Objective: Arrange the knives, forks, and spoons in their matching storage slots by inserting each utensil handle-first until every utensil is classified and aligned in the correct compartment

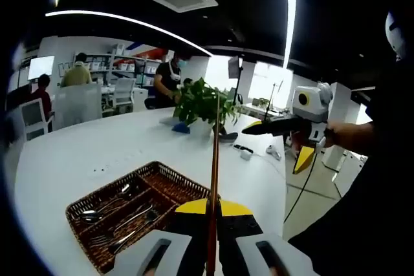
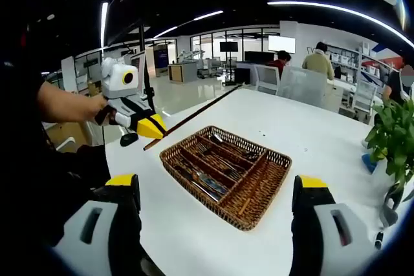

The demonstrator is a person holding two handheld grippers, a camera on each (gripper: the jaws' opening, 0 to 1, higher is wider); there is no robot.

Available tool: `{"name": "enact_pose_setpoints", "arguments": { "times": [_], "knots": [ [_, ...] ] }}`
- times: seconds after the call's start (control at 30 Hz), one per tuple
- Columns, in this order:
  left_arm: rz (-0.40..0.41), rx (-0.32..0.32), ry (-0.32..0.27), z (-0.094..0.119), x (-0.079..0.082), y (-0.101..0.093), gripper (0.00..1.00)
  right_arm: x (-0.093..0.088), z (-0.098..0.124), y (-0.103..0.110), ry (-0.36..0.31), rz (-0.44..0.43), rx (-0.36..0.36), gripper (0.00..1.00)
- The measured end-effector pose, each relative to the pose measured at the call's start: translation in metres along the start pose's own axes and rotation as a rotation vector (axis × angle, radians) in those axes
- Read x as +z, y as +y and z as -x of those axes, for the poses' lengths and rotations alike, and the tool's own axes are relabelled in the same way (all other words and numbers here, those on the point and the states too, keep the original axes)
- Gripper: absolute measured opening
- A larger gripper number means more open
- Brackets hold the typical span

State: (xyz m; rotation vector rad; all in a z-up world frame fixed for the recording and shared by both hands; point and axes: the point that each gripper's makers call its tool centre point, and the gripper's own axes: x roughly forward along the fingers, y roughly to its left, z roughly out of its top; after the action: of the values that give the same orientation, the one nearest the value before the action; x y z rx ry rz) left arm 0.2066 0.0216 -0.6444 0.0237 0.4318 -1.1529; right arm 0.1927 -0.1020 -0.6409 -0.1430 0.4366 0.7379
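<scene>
Chopstick [image 1: 213,185], long, thin, reddish-brown: pinched between the pressed-together jaws of the left gripper [image 1: 211,240], running straight out ahead of them; in the right gripper view the same stick [image 2: 194,118] slants up from the yellow tips of that gripper [image 2: 147,127], above the table edge and just beside the basket's near corner, not touching it.

Basket [image 1: 81,210], brown wicker, divided into long compartments, flat on the table [image 1: 97,147]; it lies left of and below the left gripper's jaws. Metal cutlery [image 1: 119,214] lies in its compartments; spoons and forks can be made out, finer sorting cannot be told.

Right gripper [image 2: 217,201]: jaws spread wide, holding nothing, the basket [image 2: 255,214] lying between and beyond them.

Table: white, rounded. Potted plant [image 1: 204,105] stands farther along it, with small items near its base. People sit and stand at desks in the office behind.
</scene>
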Motion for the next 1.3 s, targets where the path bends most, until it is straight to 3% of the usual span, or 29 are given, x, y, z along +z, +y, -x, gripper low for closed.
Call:
{"name": "enact_pose_setpoints", "arguments": {
  "times": [0.17,0.33,0.6,0.67,0.9,1.0,1.07,1.3],
  "knots": [
    [0.009,0.007,-0.072,0.014,0.026,-0.006,0.01,0.016,-0.007,0.017,-0.055,-0.038,0.052,0.93],
    [0.071,-0.026,-0.200,0.022,0.063,-0.020,0.01,0.035,-0.017,0.039,-0.113,-0.115,0.121,0.84],
    [0.095,-0.086,-0.296,0.021,0.096,-0.045,0.01,0.062,-0.040,0.081,-0.153,-0.102,0.230,0.73],
    [0.101,-0.092,-0.308,0.021,0.100,-0.047,0.01,0.076,-0.041,0.092,-0.210,-0.144,0.275,0.63],
    [0.163,-0.123,-0.374,0.025,0.112,-0.053,0.01,0.084,-0.050,0.108,-0.209,-0.176,0.318,0.35],
    [0.177,-0.091,-0.382,0.029,0.108,-0.044,0.01,0.090,-0.050,0.113,-0.212,-0.178,0.336,0.09],
    [0.202,-0.085,-0.398,0.036,0.108,-0.037,0.01,0.090,-0.050,0.112,-0.199,-0.159,0.329,0.05],
    [0.224,-0.072,-0.390,0.045,0.103,-0.030,0.00,0.084,-0.045,0.105,-0.121,-0.217,0.320,0.03]
  ]
}}
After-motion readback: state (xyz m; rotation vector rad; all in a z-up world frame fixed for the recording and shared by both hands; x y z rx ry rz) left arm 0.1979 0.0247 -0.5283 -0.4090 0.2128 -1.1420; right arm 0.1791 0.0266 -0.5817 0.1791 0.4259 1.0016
